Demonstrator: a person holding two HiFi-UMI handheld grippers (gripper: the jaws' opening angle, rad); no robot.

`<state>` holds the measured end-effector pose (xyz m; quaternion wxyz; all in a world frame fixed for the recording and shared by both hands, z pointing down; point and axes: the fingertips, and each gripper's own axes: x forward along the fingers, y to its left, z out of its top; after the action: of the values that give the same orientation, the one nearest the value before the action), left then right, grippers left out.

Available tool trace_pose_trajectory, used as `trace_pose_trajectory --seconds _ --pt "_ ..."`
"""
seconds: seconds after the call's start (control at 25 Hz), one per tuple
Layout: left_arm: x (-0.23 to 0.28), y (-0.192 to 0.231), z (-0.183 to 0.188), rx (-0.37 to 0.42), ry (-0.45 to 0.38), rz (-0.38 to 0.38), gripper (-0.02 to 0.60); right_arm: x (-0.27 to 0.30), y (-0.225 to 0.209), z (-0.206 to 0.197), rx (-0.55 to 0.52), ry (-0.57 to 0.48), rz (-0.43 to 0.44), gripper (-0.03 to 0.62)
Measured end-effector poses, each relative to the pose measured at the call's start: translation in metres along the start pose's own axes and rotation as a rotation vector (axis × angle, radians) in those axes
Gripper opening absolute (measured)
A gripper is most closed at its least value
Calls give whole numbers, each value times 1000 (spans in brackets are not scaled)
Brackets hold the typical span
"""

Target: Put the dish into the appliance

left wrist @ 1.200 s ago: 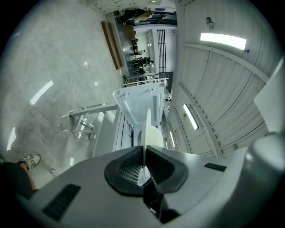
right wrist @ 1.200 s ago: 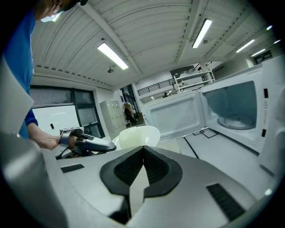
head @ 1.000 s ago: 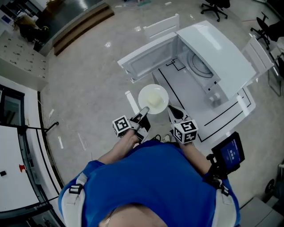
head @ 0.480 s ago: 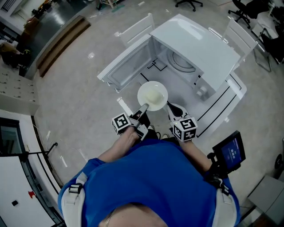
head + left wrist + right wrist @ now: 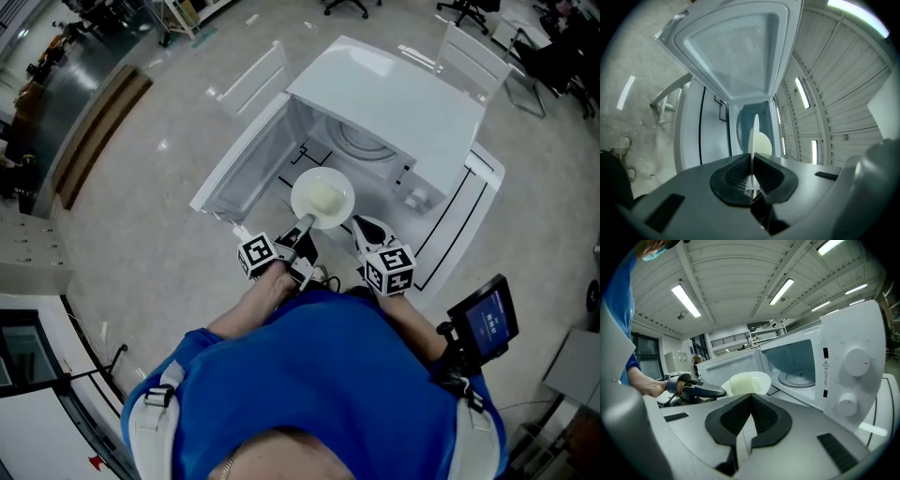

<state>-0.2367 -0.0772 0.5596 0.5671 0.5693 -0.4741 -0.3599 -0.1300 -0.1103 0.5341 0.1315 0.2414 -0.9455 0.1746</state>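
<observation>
Head view: at centre left, the open door (image 5: pixel 246 150) of the white microwave (image 5: pixel 398 98) swings out toward the left edge of the frame. Just right of the door and below centre, the left gripper (image 5: pixel 302 228) is clamped on the near rim of the dish (image 5: pixel 302 192). The dish is a shallow white plate held out flat in front of the open cavity, not yet inside, with a pale mound (image 5: pixel 325 201) in its middle. The left gripper view shows the rim edge-on between the ribbed pads, which are nearly together on it.

The dish looks stiff, smooth and fairly light, but it is held at one edge only. I judge that it can pivot or slip in the pads if tilted or knocked, and that the mound could slide. The rim is the sensible place to hold it, taken deep in the pads and kept level.

Further right, near the dish, the right gripper (image 5: pixel 363 226) has its jaws together on nothing. At the right of the right gripper view, the glass turntable (image 5: pixel 799 377) lies bare inside the cavity.
</observation>
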Motion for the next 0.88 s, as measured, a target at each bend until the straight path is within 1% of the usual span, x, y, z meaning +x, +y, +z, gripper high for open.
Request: trace_pose_trajectory --seconds 0.2,0.44,0.56,0.72,0.88 --pt "22 1 14 1 64 -2 18 9 -8 5 19 -3 -66 2" --pt "42 5 21 -5 146 -11 18 17 -17 5 41 -1 -146 2" --pt "47 9 25 -7 182 -2 18 21 -19 5 51 -2 -182 2" --pt "51 14 28 -15 211 5 18 25 -21 2 68 -2 -222 2" --pt "57 20 29 -22 217 17 18 27 -25 -1 82 2 -239 2"
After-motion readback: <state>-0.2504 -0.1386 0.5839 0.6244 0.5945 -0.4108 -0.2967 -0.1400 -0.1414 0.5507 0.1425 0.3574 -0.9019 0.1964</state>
